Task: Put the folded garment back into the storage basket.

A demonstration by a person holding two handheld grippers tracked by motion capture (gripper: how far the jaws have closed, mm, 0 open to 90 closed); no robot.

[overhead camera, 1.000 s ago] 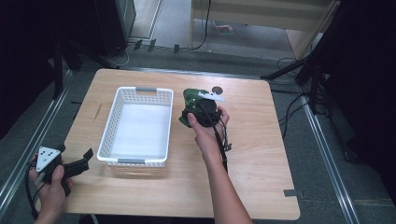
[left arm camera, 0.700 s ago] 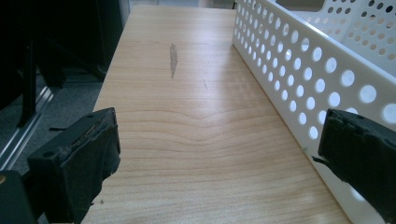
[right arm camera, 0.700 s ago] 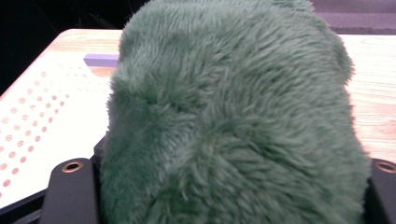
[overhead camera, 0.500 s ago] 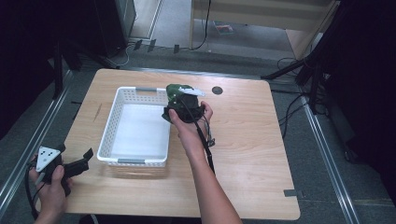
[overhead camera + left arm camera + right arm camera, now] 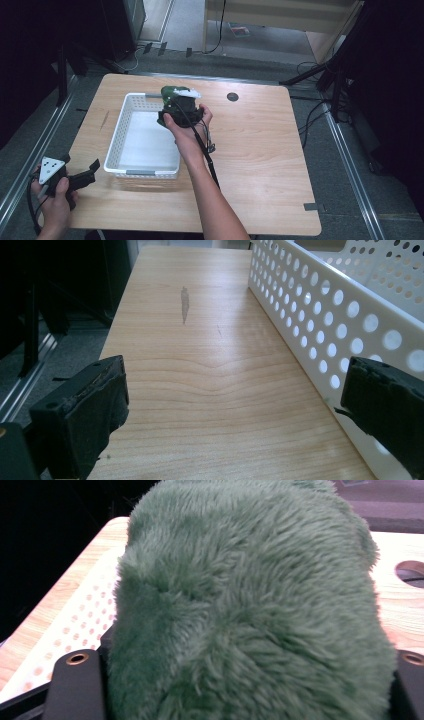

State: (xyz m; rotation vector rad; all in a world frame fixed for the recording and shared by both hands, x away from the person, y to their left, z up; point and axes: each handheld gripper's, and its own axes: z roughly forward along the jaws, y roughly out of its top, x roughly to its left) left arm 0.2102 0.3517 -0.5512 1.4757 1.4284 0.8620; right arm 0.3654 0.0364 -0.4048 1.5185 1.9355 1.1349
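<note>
Two black grippers are working at a pale wooden table (image 5: 260, 165) with rounded corners and visible grain. Right gripper (image 5: 172, 102) is pinching a green plush toy (image 5: 250, 605), its jaws pressing into dense, fuzzy pile on both sides; the toy is rounded and soft, bulging between the jaws. In the high view it is hanging above the far right corner of a white plastic basket (image 5: 116, 145), a rectangular tray with walls perforated by rows of round holes. Left gripper (image 5: 235, 405) is sitting at the table's near left edge, its padded jaws spread wide with nothing between them, one jaw just beside the basket's perforated wall.
</note>
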